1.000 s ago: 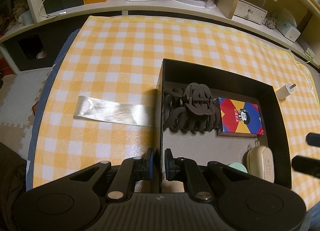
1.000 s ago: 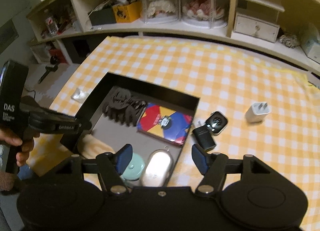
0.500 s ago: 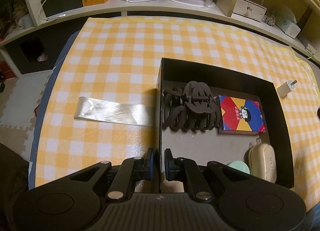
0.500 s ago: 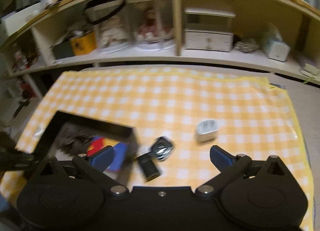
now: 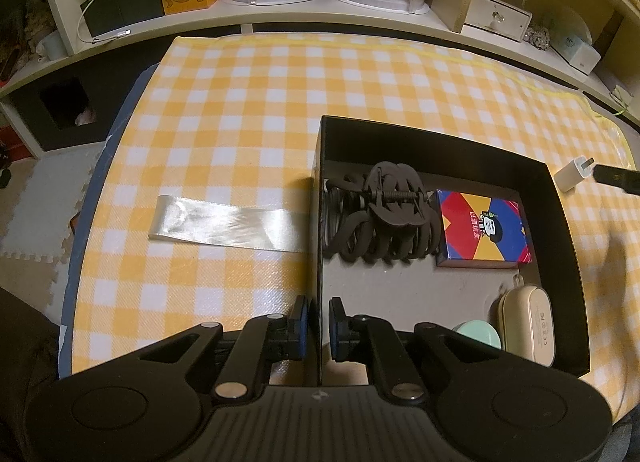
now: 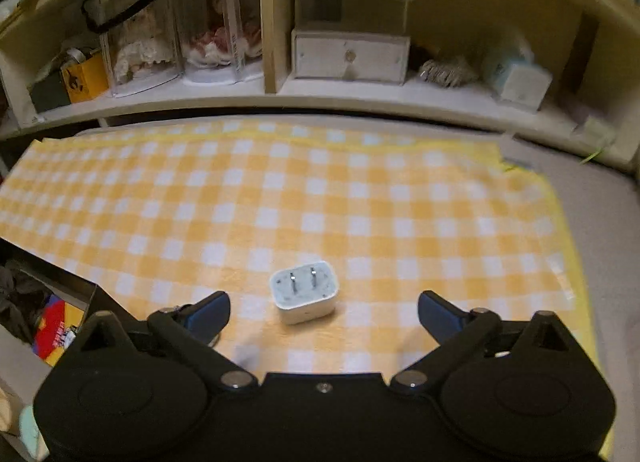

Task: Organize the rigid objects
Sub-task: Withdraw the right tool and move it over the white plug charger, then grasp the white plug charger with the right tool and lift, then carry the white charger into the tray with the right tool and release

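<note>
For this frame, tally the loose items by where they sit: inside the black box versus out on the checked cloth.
In the black open-top box: 4
- dark claw hair clip
- colourful card box
- beige oval case
- mint round case
On the cloth: 2
- white wall charger
- shiny ribbon strip
Total: 6

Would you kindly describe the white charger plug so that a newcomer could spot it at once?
Start at the yellow checked tablecloth, just right of the black box. The charger plug lies there between the right gripper's open jaws. It is a small white cube with two metal prongs pointing up.
</note>
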The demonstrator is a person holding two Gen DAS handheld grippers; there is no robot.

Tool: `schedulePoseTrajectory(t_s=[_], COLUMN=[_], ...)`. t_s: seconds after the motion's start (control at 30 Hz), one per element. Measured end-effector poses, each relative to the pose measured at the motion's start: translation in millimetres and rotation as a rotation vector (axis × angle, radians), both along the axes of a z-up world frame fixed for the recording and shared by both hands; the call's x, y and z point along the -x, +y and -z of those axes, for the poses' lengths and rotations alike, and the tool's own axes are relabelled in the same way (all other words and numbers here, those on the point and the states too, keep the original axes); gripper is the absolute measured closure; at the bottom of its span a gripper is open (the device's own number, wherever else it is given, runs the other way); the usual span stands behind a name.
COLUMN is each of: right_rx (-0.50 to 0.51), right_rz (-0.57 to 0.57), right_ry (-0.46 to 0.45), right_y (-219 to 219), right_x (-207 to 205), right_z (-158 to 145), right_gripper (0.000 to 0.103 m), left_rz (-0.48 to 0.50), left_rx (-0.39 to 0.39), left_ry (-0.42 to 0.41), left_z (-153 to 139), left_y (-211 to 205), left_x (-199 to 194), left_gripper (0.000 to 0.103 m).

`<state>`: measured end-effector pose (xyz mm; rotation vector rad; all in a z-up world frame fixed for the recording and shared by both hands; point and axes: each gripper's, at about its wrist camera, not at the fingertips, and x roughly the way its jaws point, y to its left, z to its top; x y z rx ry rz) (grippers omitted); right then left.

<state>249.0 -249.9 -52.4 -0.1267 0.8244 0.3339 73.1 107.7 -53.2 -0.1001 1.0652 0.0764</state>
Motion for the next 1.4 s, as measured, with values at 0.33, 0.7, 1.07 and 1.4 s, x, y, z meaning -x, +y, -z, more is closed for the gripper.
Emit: schedulePoseTrajectory(t_s=[0.33,0.7,1.07,1.4], right_rx=[-0.061,-0.012,-0.032,0.029], right_rz=[-0.044,-0.048,0.022,0.035], right_ry=[0.041,0.195,0.246,0.277], right_y=[6.2,-6.5,-12.9,0.9], right_x=[-24.8,-0.3,-5.0,-13.7], right_z=[3.4,12.5,15.8,35.4], right_gripper=[0.051,0.059,0.039,0.060], left_rz=[-0.006,-0.003,0.003,0.004], left_rx=[0.011,0.006,0.000,-0.003], left_ry=[0.000,0.002,0.002,0.005], left_z=[0.6,1.2,1.6,1.1], left_y=[1.0,0.2,-0.9,-2.0], left_x=[-0.6,-1.6,0.1,-0.5], left_gripper=[0.092,0.092,0.092,0.092])
